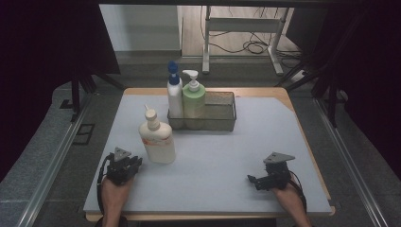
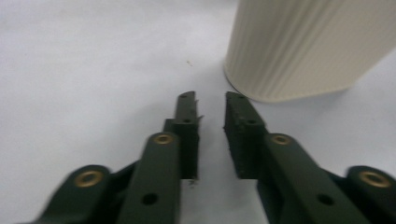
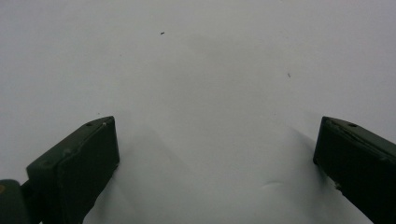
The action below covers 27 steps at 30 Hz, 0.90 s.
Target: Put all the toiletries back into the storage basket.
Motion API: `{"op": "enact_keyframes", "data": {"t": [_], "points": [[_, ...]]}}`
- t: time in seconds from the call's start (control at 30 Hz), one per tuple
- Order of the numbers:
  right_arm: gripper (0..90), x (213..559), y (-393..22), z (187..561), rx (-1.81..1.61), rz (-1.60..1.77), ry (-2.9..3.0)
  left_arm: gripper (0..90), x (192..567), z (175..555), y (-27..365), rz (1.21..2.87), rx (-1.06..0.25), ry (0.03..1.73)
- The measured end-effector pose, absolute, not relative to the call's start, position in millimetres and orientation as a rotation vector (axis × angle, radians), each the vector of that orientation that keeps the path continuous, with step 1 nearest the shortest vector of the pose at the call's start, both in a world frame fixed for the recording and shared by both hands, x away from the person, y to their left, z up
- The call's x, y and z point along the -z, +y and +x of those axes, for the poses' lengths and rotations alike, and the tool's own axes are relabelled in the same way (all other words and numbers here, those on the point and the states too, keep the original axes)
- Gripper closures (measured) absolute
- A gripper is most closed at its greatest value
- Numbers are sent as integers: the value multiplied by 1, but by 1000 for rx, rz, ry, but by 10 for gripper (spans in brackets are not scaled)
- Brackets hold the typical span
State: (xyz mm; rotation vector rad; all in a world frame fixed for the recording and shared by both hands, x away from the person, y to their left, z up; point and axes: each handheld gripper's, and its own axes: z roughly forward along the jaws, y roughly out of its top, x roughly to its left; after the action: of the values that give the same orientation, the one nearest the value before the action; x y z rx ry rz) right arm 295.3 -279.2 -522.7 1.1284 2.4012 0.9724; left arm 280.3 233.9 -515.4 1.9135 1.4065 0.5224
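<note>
High view puts the cream bottle [image 1: 157, 138] at one o'clock of our nearly clenched, empty left claw [image 1: 134, 164]; we should reopen it first, right claw [image 1: 252, 180] released.

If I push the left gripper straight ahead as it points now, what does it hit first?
Probably the cream pump bottle: its base stands just ahead and slightly right of the left gripper, so the right-hand jaw would likely clip it.

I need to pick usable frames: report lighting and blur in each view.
High view: dim, dark surroundings, table evenly lit, cream bottle sharp enough. Left gripper view: bright, near parts of the left tool and the bottle's base soft. Right gripper view: flat light, right tool casting faint shadows.
</note>
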Motion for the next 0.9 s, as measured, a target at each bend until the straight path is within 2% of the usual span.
{"op": "enact_keyframes", "data": {"t": [0.13, 0.9], "points": [[0, 523, -279, 295, -973, 1128, 2401, 889, 514, 287, 233, 1894, -510, 1415], [0, 523, -279, 295, -973, 1131, 2401, 892, 517, 314, 213, 1915, -503, 1434]]}}
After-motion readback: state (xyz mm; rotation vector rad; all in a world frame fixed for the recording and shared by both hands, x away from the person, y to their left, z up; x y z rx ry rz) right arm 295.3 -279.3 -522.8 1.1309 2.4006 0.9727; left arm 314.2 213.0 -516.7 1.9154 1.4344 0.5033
